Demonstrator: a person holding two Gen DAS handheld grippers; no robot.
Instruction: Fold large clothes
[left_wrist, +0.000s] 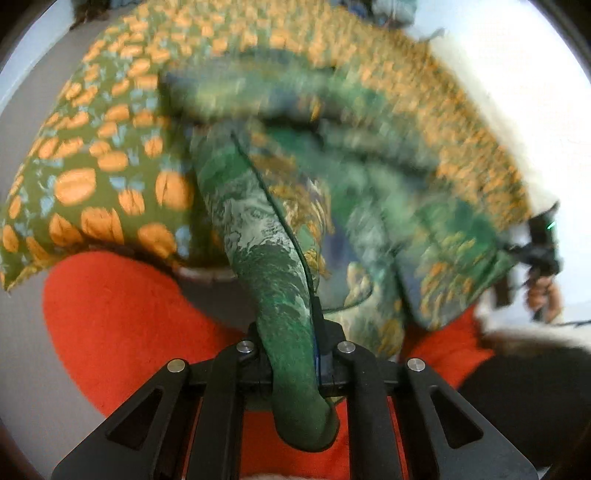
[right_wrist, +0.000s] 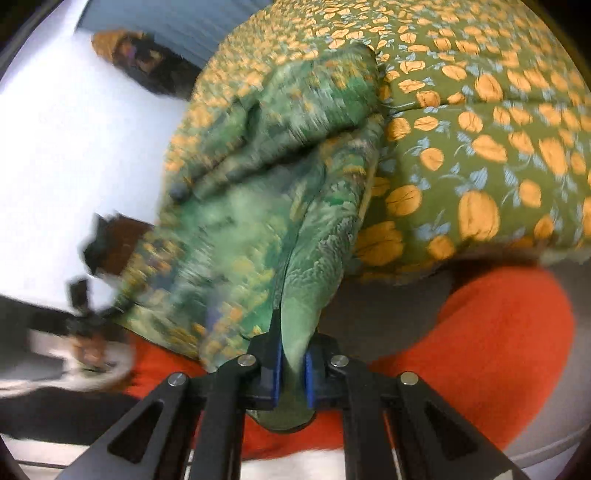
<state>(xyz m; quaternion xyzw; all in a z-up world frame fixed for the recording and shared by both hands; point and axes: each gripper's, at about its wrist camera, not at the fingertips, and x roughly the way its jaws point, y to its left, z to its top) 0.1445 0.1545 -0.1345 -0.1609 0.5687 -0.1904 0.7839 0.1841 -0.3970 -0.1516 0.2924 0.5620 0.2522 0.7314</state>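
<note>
A green patterned garment (left_wrist: 295, 206) with leafy and orange print hangs bunched and blurred above the bed. My left gripper (left_wrist: 293, 354) is shut on a twisted green edge of it, which runs up from between the jaws. In the right wrist view the same garment (right_wrist: 258, 206) rises from my right gripper (right_wrist: 291, 365), whose blue pads (right_wrist: 275, 369) are shut on a fold of its green cloth. At the right edge of the left wrist view, the other gripper (left_wrist: 539, 251) shows small and blurred, holding the garment's far corner.
Under the garment lies a green bedcover with orange pumpkins (left_wrist: 92, 177) (right_wrist: 480, 147). A red-orange cloth (left_wrist: 122, 317) (right_wrist: 498, 350) lies nearest the camera below it. White wall (right_wrist: 74, 129) fills the left of the right wrist view, with a dark object (right_wrist: 147, 62) at its top.
</note>
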